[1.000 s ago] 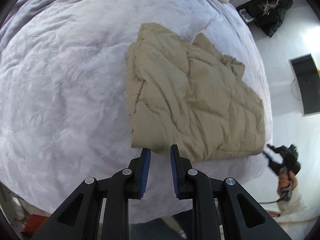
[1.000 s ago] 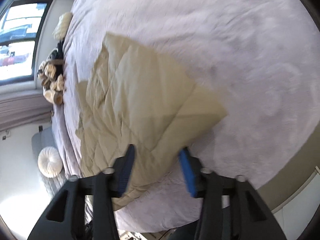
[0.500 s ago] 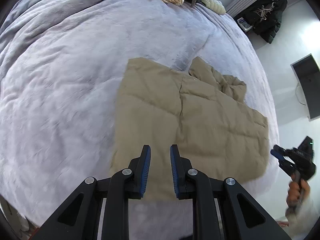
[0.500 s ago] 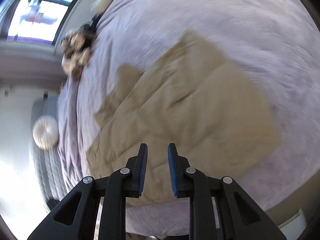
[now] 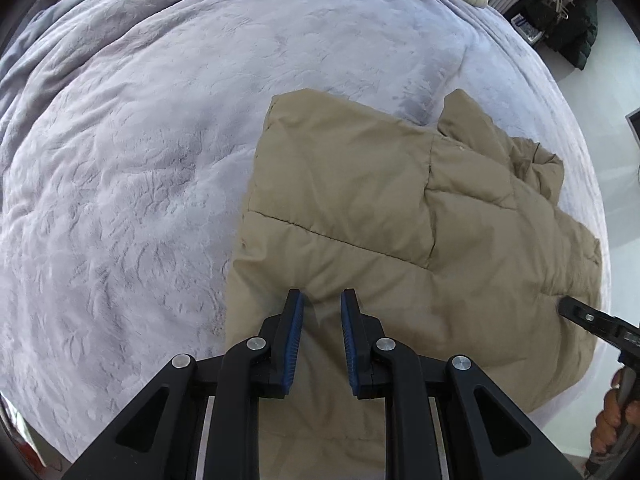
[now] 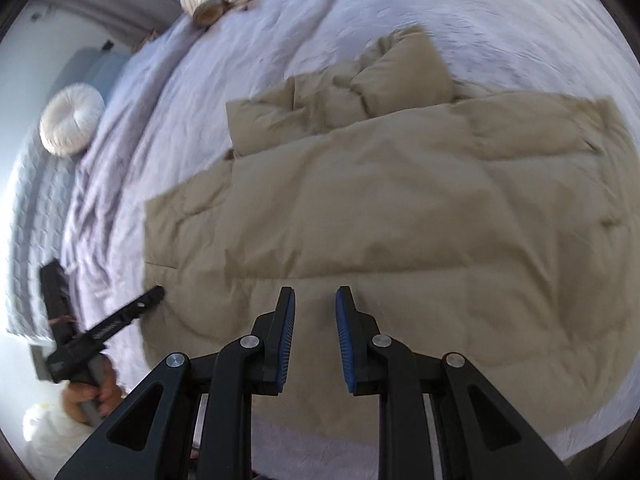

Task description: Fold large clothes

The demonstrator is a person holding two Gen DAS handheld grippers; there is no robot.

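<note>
While a tan padded jacket (image 5: 420, 240) lies spread flat on a pale lilac bedspread (image 5: 132, 168), a person holds two grippers pointing down over its near edge. The left gripper (image 5: 320, 304) hangs above one end, its blue-padded jaws slightly apart with nothing between them. The right gripper (image 6: 315, 300) hovers over the middle of the jacket, its jaws likewise narrowly parted and empty. A round white cushion (image 6: 72, 118) sits by the bed's far corner.

You have nothing to read here: no lettering, label, brand mark or number shows on the tan quilted jacket (image 5: 420, 220), on the lilac bed cover (image 5: 140, 140), or on the black gripper bodies in either wrist view.
</note>
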